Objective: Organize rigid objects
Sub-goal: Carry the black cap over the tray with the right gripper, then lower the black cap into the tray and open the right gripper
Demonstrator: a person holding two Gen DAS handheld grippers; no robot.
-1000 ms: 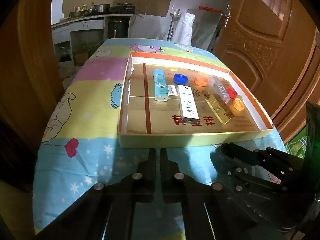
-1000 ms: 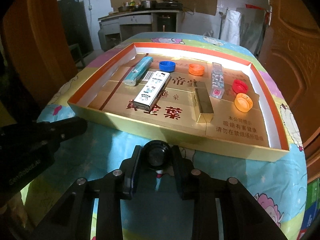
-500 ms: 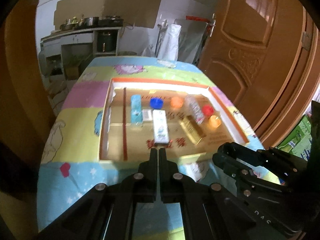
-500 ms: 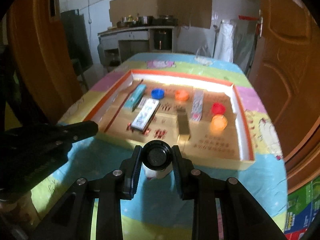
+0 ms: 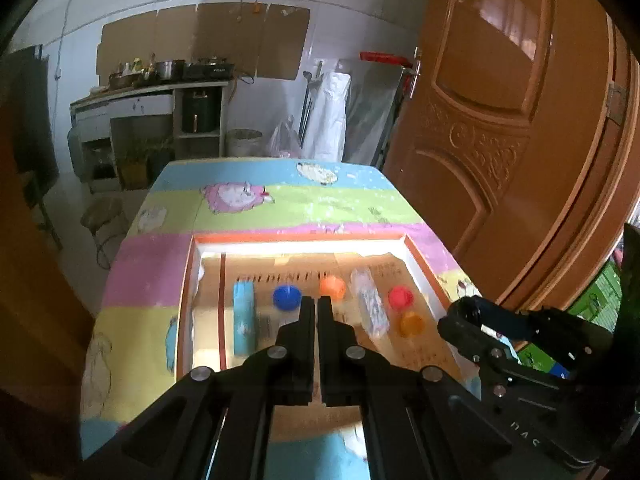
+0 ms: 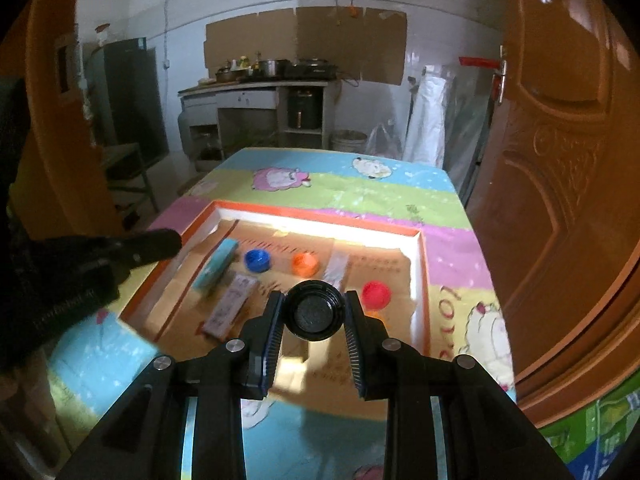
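A shallow cardboard tray [image 5: 296, 237] with an orange rim lies on the cartoon tablecloth. Inside it are a teal box [image 5: 244, 322], a blue cap [image 5: 286, 297], an orange cap [image 5: 333, 286], a clear patterned box [image 5: 370, 308], a red cap [image 5: 401, 297] and a second orange cap [image 5: 411, 325]. My left gripper [image 5: 317, 300] is shut with nothing in it, raised above the tray's near side. My right gripper [image 6: 314, 308] is shut on a round black cap [image 6: 315, 315], held in the air over the tray [image 6: 312, 216]. A white printed box [image 6: 230, 306] also lies in the tray.
A brown wooden door [image 5: 500, 140] stands close on the right of the table. A kitchen counter [image 6: 256, 92] with pots is at the back wall, and white bags [image 5: 328, 120] lean beside it. The tablecloth [image 5: 280, 200] beyond the tray is bare.
Both grippers have risen and tipped up, so the tray looks smaller and lower in both views. The right gripper keeps the black cap; the left stays shut.
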